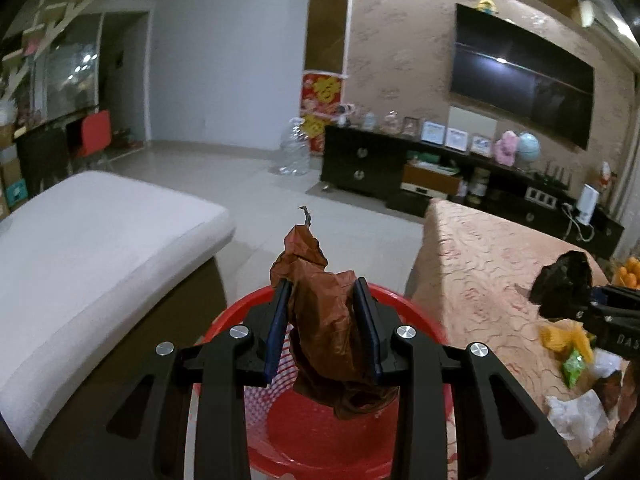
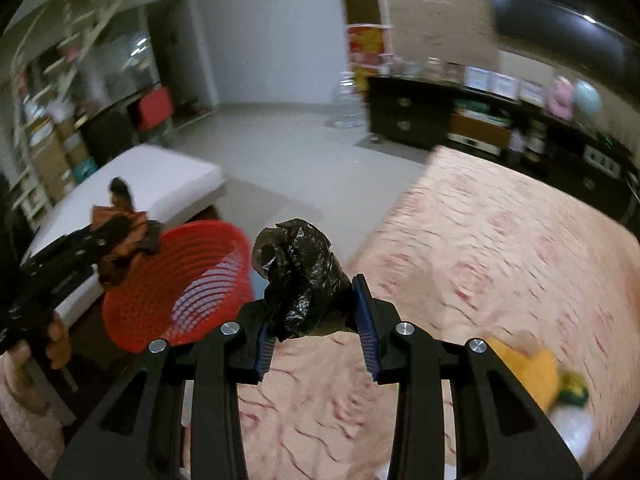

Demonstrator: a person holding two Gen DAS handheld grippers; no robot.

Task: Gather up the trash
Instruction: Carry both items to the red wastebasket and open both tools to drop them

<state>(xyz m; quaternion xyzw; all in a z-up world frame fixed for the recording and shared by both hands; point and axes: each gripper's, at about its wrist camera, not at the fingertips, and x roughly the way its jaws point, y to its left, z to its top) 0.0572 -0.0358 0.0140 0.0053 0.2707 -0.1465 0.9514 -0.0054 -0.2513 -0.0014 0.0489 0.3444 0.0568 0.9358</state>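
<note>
Living-room floor tiles stretch behind a red basket (image 1: 320,432) that sits directly below the left gripper (image 1: 324,316), clamped on a crumpled brown bag (image 1: 324,328). To its right, over the patterned tablecloth (image 2: 480,248), the right gripper (image 2: 310,312) is clamped on a black bag (image 2: 298,276), farther from the basket. More litter (image 1: 572,360) is cut off at the frame edge; the basket's bottom is partly hidden.

Wall-mounted television (image 1: 524,80) above a black media cabinet (image 1: 362,162) bearing framed pictures (image 1: 456,138) and a globe (image 1: 529,148); empty water jug (image 1: 294,148) on tiled floor (image 1: 224,172); white cushioned bench (image 1: 92,232); red chair (image 1: 96,134).
</note>
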